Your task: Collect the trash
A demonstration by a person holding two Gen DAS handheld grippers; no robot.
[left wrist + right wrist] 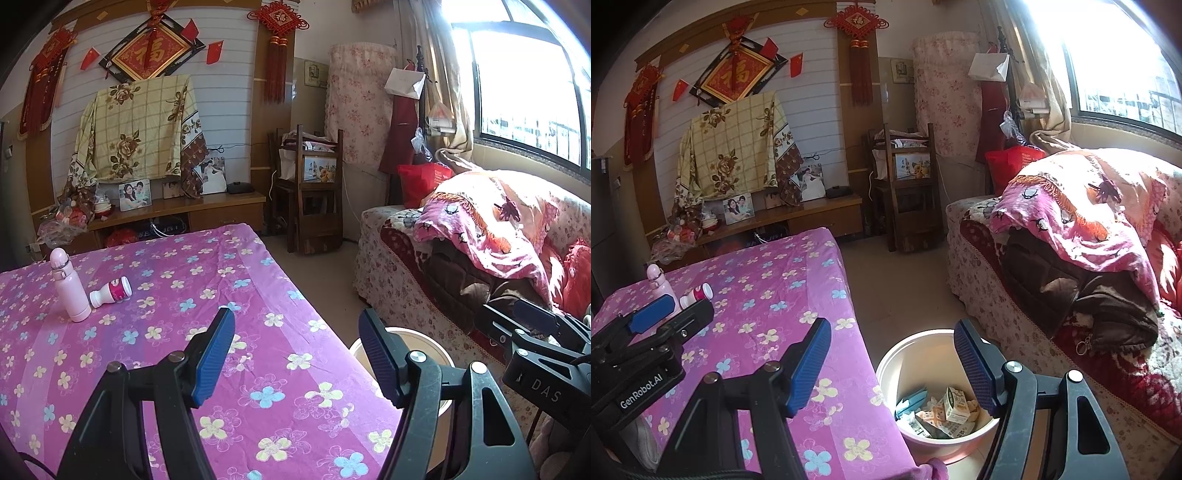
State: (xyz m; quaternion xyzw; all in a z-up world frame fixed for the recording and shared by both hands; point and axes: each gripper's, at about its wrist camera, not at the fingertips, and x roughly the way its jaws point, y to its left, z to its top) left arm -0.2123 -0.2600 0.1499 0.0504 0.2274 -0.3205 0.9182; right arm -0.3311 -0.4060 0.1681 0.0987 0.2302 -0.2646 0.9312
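Window (524,85) glare blown out upper right; fisheye corners dark, bent.

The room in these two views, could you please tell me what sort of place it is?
Most likely a home living room: a covered sofa under the window, family photos on a low wooden cabinet, and red New Year decorations.

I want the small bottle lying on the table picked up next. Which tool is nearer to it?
Left. The left tool hangs open over the table, with the small lying bottle ahead to its left. The right tool sits further right, above the trash bin beside the table.
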